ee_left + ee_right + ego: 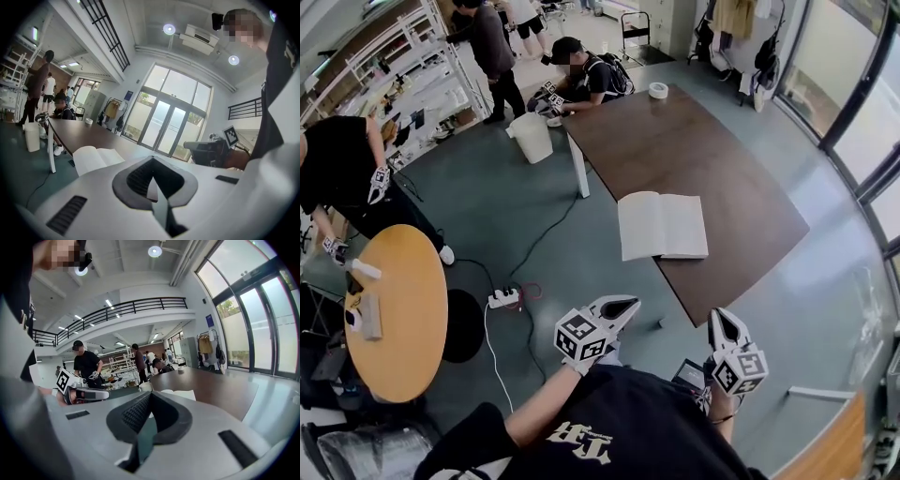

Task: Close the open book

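**Book** (662,225) — open, flat, pages up, on the near left part of the brown tabletop (703,141). The spine runs away from the person. The left page lies at the table's edge; whether it overhangs cannot be told.

**Left gripper** (617,306): held low in front of the person, well short of the book, jaws together with nothing between them.

**Right gripper** (722,323): beside the left one, also clear of the tabletop, jaws together and empty.

**Tape roll** (657,90): at the far end of the tabletop, well apart from the book and not in the way.

**Step in hand (judged):** the approach; the closing has not yet begun.

**Method advised:**
- Bring both grippers over the book.
- Rest one lightly on one half to pin it.
- Slip the other under the outer edge of the opposite half and swing it over the spine in one arc.
- Lift the cover along with the pages — loose leaves may fan out, and an unpinned book may slide on the smooth top.
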A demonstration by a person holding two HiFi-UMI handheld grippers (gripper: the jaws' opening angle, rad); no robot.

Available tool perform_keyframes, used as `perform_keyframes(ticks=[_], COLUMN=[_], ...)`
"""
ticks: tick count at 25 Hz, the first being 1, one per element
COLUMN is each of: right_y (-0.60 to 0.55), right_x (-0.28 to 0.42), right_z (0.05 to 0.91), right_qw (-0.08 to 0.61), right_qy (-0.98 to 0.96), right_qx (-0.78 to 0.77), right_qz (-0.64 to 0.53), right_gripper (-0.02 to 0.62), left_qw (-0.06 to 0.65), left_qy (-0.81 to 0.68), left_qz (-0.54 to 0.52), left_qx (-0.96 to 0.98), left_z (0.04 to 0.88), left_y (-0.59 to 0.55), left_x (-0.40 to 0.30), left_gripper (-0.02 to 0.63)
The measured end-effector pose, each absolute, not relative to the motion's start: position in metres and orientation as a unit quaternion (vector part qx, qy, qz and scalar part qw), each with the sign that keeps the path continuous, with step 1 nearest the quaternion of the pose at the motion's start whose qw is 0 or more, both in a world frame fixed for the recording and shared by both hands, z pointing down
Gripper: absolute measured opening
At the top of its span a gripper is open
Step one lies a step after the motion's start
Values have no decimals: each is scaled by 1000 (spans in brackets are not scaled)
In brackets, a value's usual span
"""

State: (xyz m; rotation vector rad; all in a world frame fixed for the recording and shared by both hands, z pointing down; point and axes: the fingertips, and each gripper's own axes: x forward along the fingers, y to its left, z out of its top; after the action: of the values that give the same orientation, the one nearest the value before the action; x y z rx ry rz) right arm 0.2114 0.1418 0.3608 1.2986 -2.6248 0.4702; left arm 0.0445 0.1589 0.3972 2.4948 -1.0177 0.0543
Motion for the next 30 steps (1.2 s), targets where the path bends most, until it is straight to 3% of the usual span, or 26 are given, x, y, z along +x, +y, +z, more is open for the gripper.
perform_keyframes(ticks=[30], right_y=[39], right_x=[132], right_z=[361], right_qw=[113], right_qy=[-882], right_qx=[428], right_qz=[163], right_gripper=[-12], left_qw=[246], left_qy=[-364], left_qz=[15], left_qx=[898], left_z=[410], left_y=[51], left_x=[-28], left_gripper=[5])
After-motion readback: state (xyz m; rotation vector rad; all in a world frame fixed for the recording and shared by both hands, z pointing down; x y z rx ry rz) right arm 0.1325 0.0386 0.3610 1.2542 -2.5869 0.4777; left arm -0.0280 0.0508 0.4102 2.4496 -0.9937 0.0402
